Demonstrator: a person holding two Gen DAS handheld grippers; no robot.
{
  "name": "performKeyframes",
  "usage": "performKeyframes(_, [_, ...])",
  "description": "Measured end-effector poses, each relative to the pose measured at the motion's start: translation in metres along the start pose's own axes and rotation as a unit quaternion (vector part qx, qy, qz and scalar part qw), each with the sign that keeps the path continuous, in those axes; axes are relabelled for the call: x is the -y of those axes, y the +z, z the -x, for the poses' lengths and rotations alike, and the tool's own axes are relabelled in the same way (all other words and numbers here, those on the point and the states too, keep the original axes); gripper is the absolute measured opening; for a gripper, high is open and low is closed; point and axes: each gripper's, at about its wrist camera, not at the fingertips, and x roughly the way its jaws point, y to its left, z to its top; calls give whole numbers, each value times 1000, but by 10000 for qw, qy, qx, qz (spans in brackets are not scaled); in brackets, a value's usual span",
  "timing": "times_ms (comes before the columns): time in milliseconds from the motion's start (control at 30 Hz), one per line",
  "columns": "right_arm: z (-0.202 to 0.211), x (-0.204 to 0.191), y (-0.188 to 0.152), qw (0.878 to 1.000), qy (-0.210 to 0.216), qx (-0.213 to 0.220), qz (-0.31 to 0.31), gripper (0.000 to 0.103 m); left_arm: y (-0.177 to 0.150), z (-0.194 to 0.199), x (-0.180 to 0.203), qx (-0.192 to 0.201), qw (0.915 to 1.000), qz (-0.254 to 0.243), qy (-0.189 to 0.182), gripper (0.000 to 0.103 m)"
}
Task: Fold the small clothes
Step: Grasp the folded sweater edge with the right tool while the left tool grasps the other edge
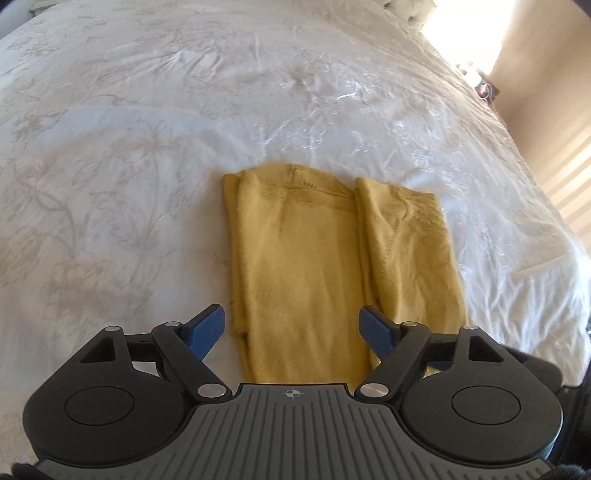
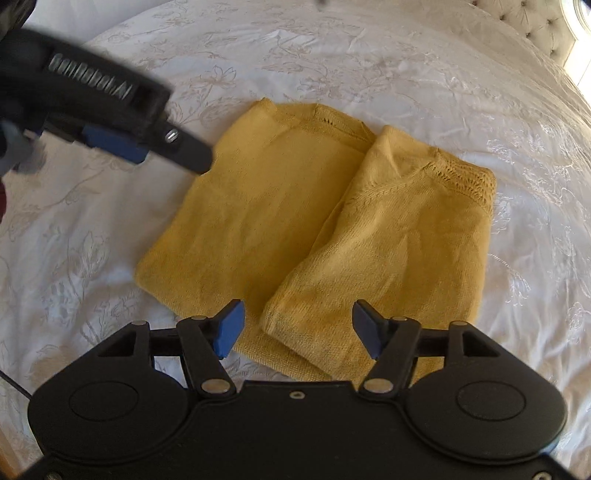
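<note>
Yellow knit top lying partly folded on the bed.
Its near hem is hidden behind both tool bodies. The right tool and left tool hover over it, jaws spread, gripping nothing. Beyond, the white bedspread is blurred; the headboard is cut off.

The knitted garment lay flat on the bedspread, its right side folded inward over the middle. The right gripper stood over the garment's near edge. The left gripper stood at its left edge.
</note>
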Motion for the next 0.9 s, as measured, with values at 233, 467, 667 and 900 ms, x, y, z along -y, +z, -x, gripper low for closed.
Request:
performKeyframes(233, [-11, 7, -10, 9993, -250, -137, 224, 15, 16, -24, 23, -313, 9992, -86, -214, 80])
performKeyframes(467, [32, 52, -20, 9967, -314, 430, -612, 14, 20, -65, 54, -724, 9951, -138, -663, 82])
performKeyframes(667, [38, 72, -31, 9939, -229, 410, -996, 14, 30, -106, 67, -805, 9918, 361, -925, 84])
performKeyframes(900, [38, 73, -36, 9937, -87, 417, -1039, 14, 53, -134, 72, -674, 9923, 476, -922, 82])
